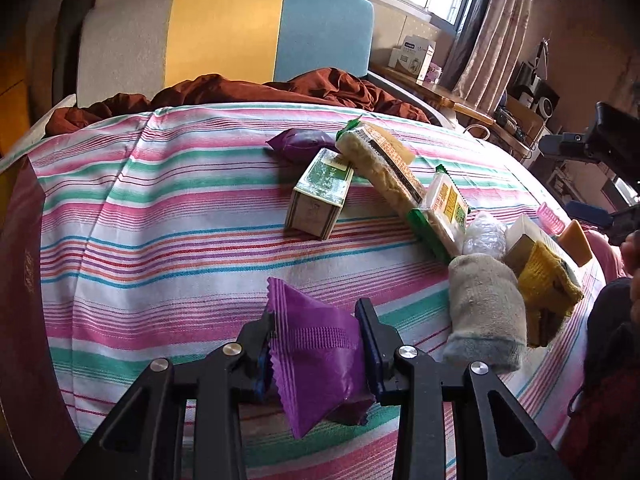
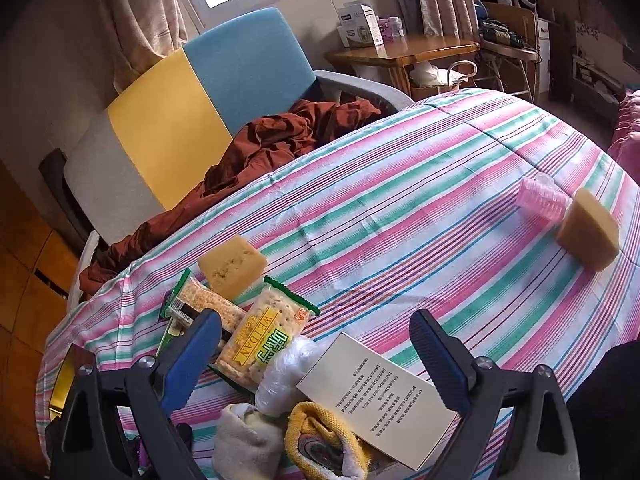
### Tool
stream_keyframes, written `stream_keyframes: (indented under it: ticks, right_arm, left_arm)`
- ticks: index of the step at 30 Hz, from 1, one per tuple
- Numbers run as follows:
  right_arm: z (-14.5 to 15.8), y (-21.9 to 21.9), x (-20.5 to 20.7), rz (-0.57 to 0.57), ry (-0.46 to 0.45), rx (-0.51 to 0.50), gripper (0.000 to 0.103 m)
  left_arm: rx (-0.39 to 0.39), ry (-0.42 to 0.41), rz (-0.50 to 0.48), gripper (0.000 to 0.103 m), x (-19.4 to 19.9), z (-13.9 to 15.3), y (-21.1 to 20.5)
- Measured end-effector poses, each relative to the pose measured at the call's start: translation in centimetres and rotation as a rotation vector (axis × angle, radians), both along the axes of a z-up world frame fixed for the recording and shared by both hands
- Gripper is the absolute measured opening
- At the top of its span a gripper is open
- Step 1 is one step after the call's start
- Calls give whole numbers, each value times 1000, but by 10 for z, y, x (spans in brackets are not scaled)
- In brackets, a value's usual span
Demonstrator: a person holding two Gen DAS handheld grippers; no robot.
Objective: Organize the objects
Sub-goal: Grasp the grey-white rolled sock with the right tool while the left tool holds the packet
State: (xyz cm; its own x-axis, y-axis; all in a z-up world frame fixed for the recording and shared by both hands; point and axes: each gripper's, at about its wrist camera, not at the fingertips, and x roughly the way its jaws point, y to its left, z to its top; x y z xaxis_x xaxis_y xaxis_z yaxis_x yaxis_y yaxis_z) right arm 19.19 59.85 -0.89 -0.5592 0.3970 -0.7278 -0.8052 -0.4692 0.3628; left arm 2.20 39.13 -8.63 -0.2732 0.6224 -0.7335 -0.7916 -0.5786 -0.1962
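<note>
My left gripper [image 1: 316,336] is shut on a purple snack packet [image 1: 316,356], held just above the striped cloth [image 1: 168,232]. A row of items lies beyond: another purple packet [image 1: 298,144], a green box [image 1: 320,196], cracker packs [image 1: 384,168], a grey sock [image 1: 486,312], a yellow sock [image 1: 548,280]. My right gripper [image 2: 316,344] is open above a white box [image 2: 380,396], a clear plastic wad [image 2: 288,368], a Weidan cracker pack [image 2: 264,340] and rolled socks [image 2: 256,440].
A yellow sponge [image 2: 232,266] lies by the crackers; another sponge [image 2: 588,232] and a pink ribbed cup [image 2: 542,198] sit at the far right. A striped headboard [image 1: 224,36] and brown blanket [image 1: 248,92] lie behind. A wooden table [image 2: 400,54] holds boxes.
</note>
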Motion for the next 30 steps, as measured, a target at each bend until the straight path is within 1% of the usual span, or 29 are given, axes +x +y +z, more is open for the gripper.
stream_keyframes:
  ticks: [3,6,9,13,17,18,21,23,26,28,29,30]
  right_arm:
    - [1,3,7,-9,57,-27,96]
    - [-2,7,12,-20,98,-83,96]
    - [-7,10,17,-43,106,-113,96]
    - [-9,12,20,-60,105,-132,96]
    - [-6,9,19,-39,115,-123,85]
    - [-3,7,18,-24,129,-109,82]
    - [10,-4,10,62,183,-56,79]
    - [16,-14,-3,145,181,-21,76]
    - [20,-32,-24,268,151,14,69]
    - [16,-41,-36,325,98,22,61]
    - [13,-45,-40,353,77,14,55]
    - [9,-48,-45,381,59,1,51]
  left_arm:
    - [-20,48,-5,37,7,0,3]
    - [-45,89,-6,37,11,0,6]
    - [-65,122,-12,40,15,-1,8]
    - [-61,125,-13,41,14,-2,7]
    - [-64,139,-11,41,16,-3,8]
    - [-65,142,-11,41,16,-3,8]
    - [-66,147,-11,41,16,-3,10]
    - [-66,147,-11,42,16,-3,10]
    - [-69,152,-11,42,17,-3,10]
    - [-69,153,-10,42,18,-3,10]
    - [-68,151,-10,42,18,-3,10]
    - [-65,148,-11,42,18,-3,10]
